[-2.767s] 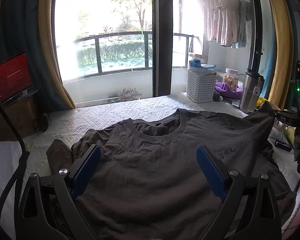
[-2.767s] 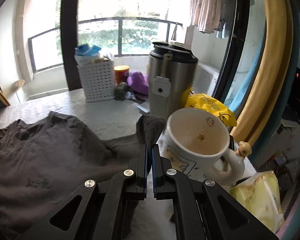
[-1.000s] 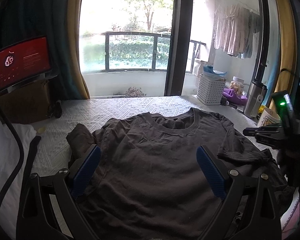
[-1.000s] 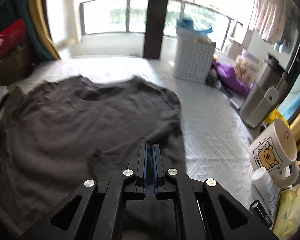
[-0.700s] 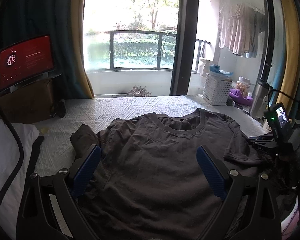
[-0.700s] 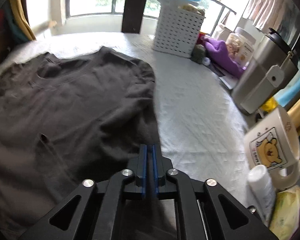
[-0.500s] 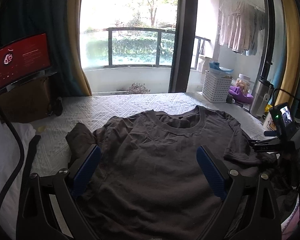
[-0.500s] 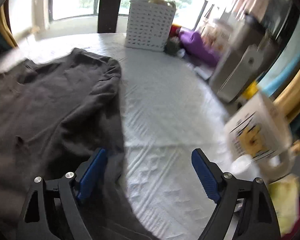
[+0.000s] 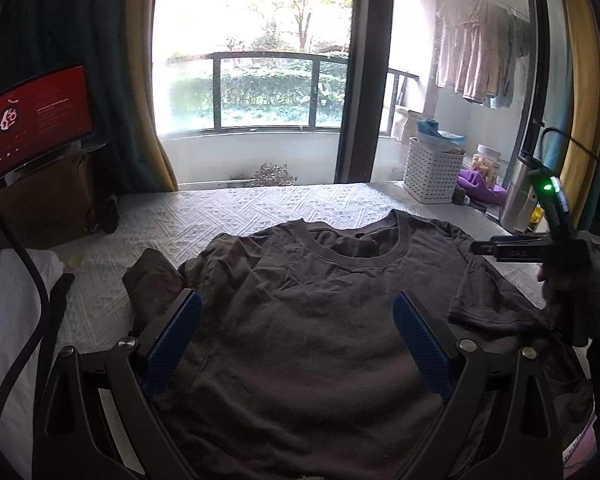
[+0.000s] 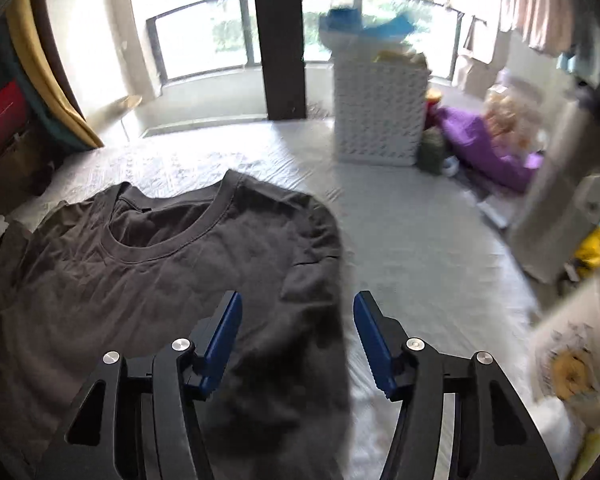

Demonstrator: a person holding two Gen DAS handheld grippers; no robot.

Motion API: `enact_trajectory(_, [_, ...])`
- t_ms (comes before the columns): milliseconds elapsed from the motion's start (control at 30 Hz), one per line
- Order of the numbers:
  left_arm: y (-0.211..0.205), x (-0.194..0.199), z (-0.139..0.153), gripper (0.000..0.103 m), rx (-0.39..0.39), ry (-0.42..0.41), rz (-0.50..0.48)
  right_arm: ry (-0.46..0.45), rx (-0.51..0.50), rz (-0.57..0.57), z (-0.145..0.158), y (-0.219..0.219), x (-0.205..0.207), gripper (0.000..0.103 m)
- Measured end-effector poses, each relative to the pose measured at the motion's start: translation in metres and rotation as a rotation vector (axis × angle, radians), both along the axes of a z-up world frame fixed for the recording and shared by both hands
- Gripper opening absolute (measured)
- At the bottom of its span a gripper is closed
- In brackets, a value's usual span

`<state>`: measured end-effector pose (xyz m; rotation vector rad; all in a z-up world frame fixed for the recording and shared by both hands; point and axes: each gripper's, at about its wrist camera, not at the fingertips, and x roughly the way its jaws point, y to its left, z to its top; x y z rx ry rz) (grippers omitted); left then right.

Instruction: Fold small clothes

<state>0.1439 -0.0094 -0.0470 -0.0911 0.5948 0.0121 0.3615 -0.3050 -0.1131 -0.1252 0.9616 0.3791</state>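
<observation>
A white textured bedspread (image 9: pixel 236 216) covers the bed, and on it a dark brown short-sleeved cotton T-shirt (image 9: pixel 300 320) lies flat, front up, its round neckline toward the far window. The shirt's right sleeve (image 9: pixel 484 300) is folded in over the chest; the left sleeve sits bunched at the shirt's left edge.

The left gripper (image 9: pixel 298 340) hovers over the near middle of the shirt, its blue-padded fingers (image 9: pixel 172 344) spread wide with only cloth visible below them and nothing pinched. The right gripper (image 10: pixel 298 344) hangs over the shirt's right edge, its fingers apart after just narrowing; the side seam runs between them, yet the pads do not press it.

The left wrist view alone shows the red screen (image 9: pixel 36 120) at the far left and the right gripper from the side, held in a dark-gloved hand (image 9: pixel 572 280). The right wrist view alone shows the white perforated plastic basket (image 10: pixel 380 112) up close and, blurred at the right, a cartoon-printed mug (image 10: pixel 572 360).
</observation>
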Motion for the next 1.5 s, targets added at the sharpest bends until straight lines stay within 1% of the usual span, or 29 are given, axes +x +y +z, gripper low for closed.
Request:
enact_trajectory(33, [0.003, 0.0, -0.001, 0.096, -0.004, 0.002, 0.006, 0.028, -0.005, -0.007, -0.007, 0.001, 0.009, 0.061])
enact_trajectory(133, [0.008, 0.001, -0.003, 0.096, -0.01, 0.007, 0.02, 0.059, -0.066, -0.03, -0.022, 0.007, 0.024, 0.06])
enact_trajectory(167, [0.011, 0.002, -0.004, 0.096, -0.013, 0.01, 0.026, 0.051, -0.1, -0.028, -0.025, 0.01, 0.024, 0.048])
enact_trajectory(200, [0.013, 0.002, -0.005, 0.096, -0.016, 0.012, 0.03, 0.037, -0.111, -0.023, -0.025, 0.011, 0.023, 0.023])
enact_trajectory(233, [0.015, 0.003, -0.006, 0.096, -0.02, 0.015, 0.034, 0.03, -0.113, -0.02, -0.024, 0.012, 0.022, 0.016])
enact_trajectory(267, [0.017, 0.003, -0.007, 0.096, -0.024, 0.017, 0.037, 0.017, -0.136, -0.032, -0.022, 0.012, 0.022, 0.015])
enact_trajectory(300, [0.018, 0.004, -0.008, 0.096, -0.028, 0.02, 0.04, 0.001, -0.156, -0.044, -0.021, 0.011, 0.022, 0.01])
enact_trajectory(400, [0.02, 0.006, -0.01, 0.096, -0.034, 0.024, 0.035, -0.04, -0.236, -0.109, -0.015, -0.004, 0.028, 0.01])
enact_trajectory(467, [0.019, 0.007, -0.011, 0.096, -0.035, 0.025, 0.027, -0.05, -0.292, -0.129, -0.016, -0.012, 0.036, 0.01])
enact_trajectory(500, [0.019, 0.007, -0.011, 0.096, -0.034, 0.026, 0.023, -0.051, -0.303, -0.134, -0.017, -0.014, 0.037, 0.01])
enact_trajectory(667, [0.019, 0.007, -0.01, 0.096, -0.034, 0.027, 0.024, -0.071, -0.34, -0.148, -0.016, -0.005, 0.043, 0.011])
enact_trajectory(733, [0.019, 0.005, -0.009, 0.096, -0.032, 0.024, 0.026, -0.067, -0.315, -0.139, -0.011, -0.002, 0.045, 0.011])
enact_trajectory(767, [0.019, 0.003, -0.008, 0.096, -0.03, 0.023, 0.028, -0.08, -0.278, -0.127, -0.005, -0.001, 0.044, 0.011])
enact_trajectory(800, [0.019, 0.003, -0.008, 0.096, -0.028, 0.022, 0.029, -0.085, -0.252, -0.119, 0.001, -0.001, 0.042, 0.015])
enact_trajectory(833, [0.019, 0.002, -0.007, 0.096, -0.026, 0.021, 0.031, -0.089, -0.225, -0.108, 0.007, 0.0, 0.039, 0.021])
enact_trajectory(867, [0.019, 0.001, -0.007, 0.096, -0.027, 0.02, 0.034, -0.089, -0.204, -0.095, 0.013, 0.0, 0.036, 0.048])
enact_trajectory(900, [0.019, 0.0, -0.007, 0.096, -0.028, 0.02, 0.035, -0.088, -0.189, -0.083, 0.018, -0.002, 0.029, 0.087])
enact_trajectory(933, [0.019, -0.001, -0.006, 0.096, -0.028, 0.019, 0.035, -0.09, -0.179, -0.073, 0.022, -0.002, 0.022, 0.097])
enact_trajectory(1000, [0.016, -0.003, -0.005, 0.096, -0.026, 0.015, 0.03, -0.103, -0.168, -0.055, 0.029, -0.005, 0.005, 0.098])
enact_trajectory(1100, [0.011, -0.007, -0.004, 0.096, -0.023, 0.008, 0.015, -0.106, -0.177, -0.067, 0.035, -0.014, -0.021, 0.098])
enact_trajectory(1200, [0.002, -0.012, -0.002, 0.096, -0.014, 0.005, -0.008, -0.073, -0.158, -0.084, 0.033, -0.032, -0.044, 0.098])
enact_trajectory(1400, [-0.012, -0.022, 0.001, 0.096, 0.003, 0.001, -0.036, 0.044, -0.067, -0.072, 0.007, -0.059, -0.097, 0.098])
enact_trajectory(1500, [-0.018, -0.027, 0.002, 0.096, 0.012, -0.002, -0.049, 0.088, -0.006, -0.059, -0.006, -0.064, -0.113, 0.098])
